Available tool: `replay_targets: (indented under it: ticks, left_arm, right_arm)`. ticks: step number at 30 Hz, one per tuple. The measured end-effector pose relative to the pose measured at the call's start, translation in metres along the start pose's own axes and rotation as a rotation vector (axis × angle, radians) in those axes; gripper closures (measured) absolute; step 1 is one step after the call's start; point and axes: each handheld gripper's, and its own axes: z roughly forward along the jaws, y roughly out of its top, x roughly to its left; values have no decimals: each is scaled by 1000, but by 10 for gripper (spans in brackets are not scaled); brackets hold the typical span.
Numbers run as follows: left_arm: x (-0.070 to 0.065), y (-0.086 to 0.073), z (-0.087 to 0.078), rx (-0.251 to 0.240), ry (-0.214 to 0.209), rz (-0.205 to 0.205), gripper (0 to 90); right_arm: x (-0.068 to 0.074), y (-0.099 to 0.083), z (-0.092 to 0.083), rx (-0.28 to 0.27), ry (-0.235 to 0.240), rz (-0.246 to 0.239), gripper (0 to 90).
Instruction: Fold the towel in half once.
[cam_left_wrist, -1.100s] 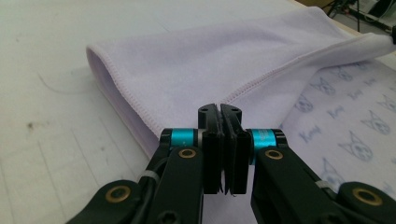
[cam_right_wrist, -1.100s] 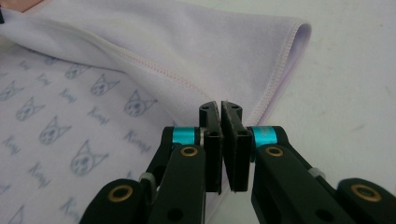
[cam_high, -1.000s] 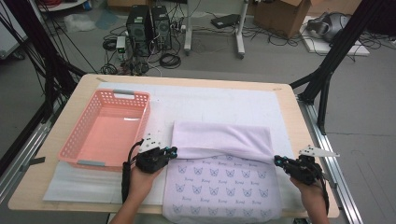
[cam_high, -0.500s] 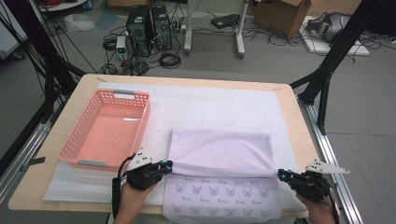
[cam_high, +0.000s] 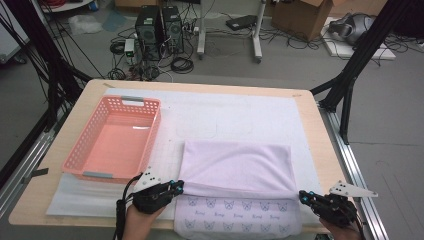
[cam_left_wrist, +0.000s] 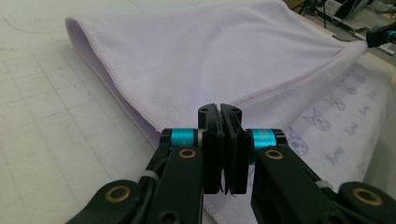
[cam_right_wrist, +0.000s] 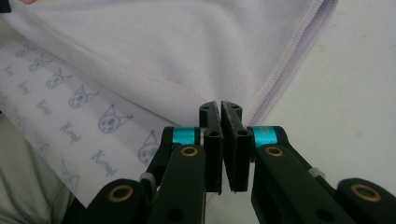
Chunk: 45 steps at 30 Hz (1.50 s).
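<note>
Here, the left gripper (cam_left_wrist: 219, 112) is seen in its own view with both black jaws pressed together on the stitched hem of a lilac towel (cam_left_wrist: 224, 51), a corner of the folded-over layer being pinched between them. The same is shown for the right gripper (cam_right_wrist: 220, 108) in the right gripper view, where the opposite corner of that layer is clamped at the seam. What the gripper views leave out is given by the high view: the left gripper (cam_high: 176, 187) and right gripper (cam_high: 303, 196) are held at the near edge of the table (cam_high: 320, 130), one at each end of the towel's fold line, with the towel (cam_high: 235, 167) lying flat on a white mat (cam_high: 225, 115). The plain side is folded over most of the towel, and a strip printed with small cat faces (cam_high: 235, 220) is left uncovered along the near edge. A pink basket (cam_high: 80, 159) is placed just left of the towel, not touching it.
</note>
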Motion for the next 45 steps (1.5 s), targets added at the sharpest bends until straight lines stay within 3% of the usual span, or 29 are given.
replay_targets:
  ticks: [14, 28, 30, 31, 32, 33, 38, 40, 43, 45]
  left_arm:
    - [-10, -7, -9, -2, -1, -9, 868]
    - [-26, -18, -33, 37, -77, 0, 852]
    - [-22, -12, -28, 10, -61, 18, 678]
    - [-18, -8, -24, -13, -51, 5, 611]
    - [-18, -8, -24, -13, -51, 5, 586]
    - [-12, -1, -19, -44, -29, 4, 559]
    - [5, 14, 6, -45, 10, 6, 534]
    - [22, 25, 27, -11, 22, -47, 561]
    - [39, 34, 48, 40, 53, -82, 620]
    - [45, 36, 58, 57, 89, -98, 642]
  right_arm:
    - [9, -9, -8, 2, 1, -5, 874]
    - [28, -24, -36, -5, 18, -6, 874]
    - [27, -24, -35, 2, 20, 3, 821]
    - [26, -22, -34, -5, 12, 11, 740]
    - [25, -19, -33, -16, 13, 28, 714]
    - [23, -17, -32, -25, 9, 32, 693]
    - [15, 1, -15, -31, -55, -7, 695]
    - [10, 8, -3, -19, -79, -23, 729]
    - [-1, 20, 19, 4, -109, -41, 776]
    - [-11, 28, 34, 9, -111, -26, 834]
